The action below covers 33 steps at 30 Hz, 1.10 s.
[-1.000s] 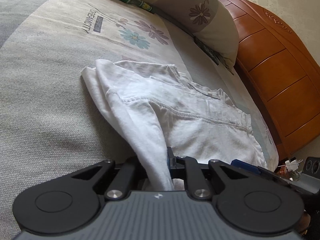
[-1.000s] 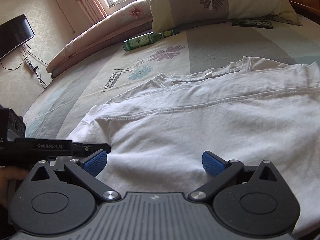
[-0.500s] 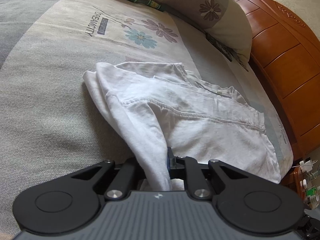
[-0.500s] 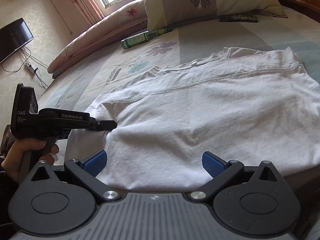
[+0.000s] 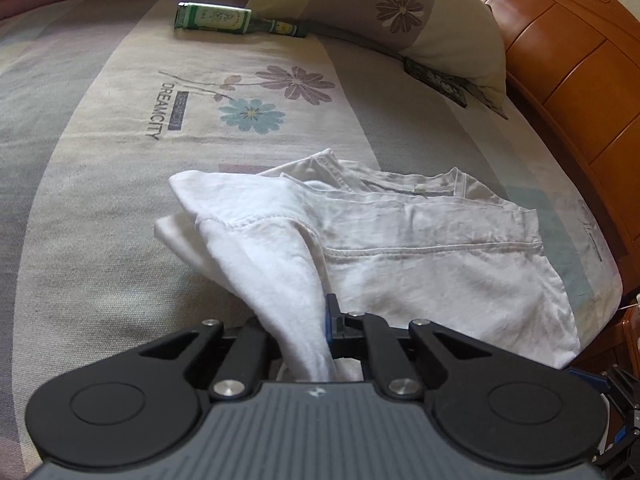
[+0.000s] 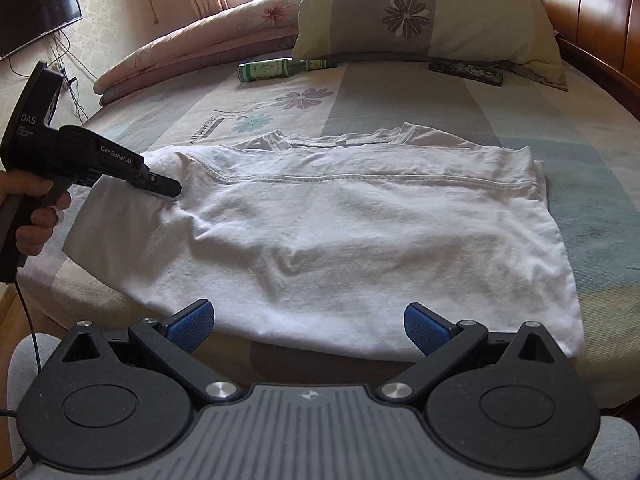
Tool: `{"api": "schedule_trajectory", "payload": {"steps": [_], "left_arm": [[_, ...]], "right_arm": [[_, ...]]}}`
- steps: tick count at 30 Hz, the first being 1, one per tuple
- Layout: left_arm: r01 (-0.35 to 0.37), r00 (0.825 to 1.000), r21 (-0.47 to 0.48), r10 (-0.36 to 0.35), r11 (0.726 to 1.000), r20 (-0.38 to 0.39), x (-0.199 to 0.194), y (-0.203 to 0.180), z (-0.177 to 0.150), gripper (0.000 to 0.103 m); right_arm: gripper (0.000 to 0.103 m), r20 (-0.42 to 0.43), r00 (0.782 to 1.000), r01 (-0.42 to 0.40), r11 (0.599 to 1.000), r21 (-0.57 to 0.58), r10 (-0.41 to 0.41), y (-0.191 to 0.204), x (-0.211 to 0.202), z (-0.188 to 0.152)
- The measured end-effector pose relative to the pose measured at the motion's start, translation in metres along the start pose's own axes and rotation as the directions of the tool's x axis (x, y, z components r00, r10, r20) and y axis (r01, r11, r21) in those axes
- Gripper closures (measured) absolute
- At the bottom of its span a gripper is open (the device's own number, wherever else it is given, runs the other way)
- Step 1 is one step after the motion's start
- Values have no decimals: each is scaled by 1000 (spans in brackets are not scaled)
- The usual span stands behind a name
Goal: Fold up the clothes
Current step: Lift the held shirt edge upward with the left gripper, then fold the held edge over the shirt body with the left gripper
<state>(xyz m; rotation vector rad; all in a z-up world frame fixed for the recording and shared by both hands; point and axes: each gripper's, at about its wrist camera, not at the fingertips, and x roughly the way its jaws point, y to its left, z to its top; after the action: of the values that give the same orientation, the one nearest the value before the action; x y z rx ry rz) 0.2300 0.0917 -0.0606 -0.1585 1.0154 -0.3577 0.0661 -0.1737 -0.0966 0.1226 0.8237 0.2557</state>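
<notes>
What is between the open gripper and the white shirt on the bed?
Nothing visible. The right gripper hangs open just before the white shirt's near edge, with no object between. The green bottle lies far behind, by the pillow.

the shirt (image 6: 360, 240) lies spread on the bed (image 6: 600, 160), its near hem at the bed's front edge. behind it, toward the headboard (image 6: 592, 8), a bottle (image 6: 276, 69) lies on its side, left of the pillow (image 6: 420, 12). a flat case (image 6: 466, 72) lies just before the pillow, to the right. a rolled quilt (image 6: 200, 44) runs along the bed's far left.
</notes>
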Motion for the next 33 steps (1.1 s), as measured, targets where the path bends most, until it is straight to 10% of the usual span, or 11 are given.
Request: {"api": "schedule_trajectory", "payload": {"steps": [20, 33], "left_arm": [[117, 993, 162, -111, 980, -46, 4, -164, 52, 97], [94, 984, 281, -46, 955, -173, 72, -258, 48, 97]], "right_arm": [[0, 164, 986, 9, 1000, 2, -9, -45, -77, -9], [0, 196, 980, 21, 998, 53, -31, -79, -95, -18]]}}
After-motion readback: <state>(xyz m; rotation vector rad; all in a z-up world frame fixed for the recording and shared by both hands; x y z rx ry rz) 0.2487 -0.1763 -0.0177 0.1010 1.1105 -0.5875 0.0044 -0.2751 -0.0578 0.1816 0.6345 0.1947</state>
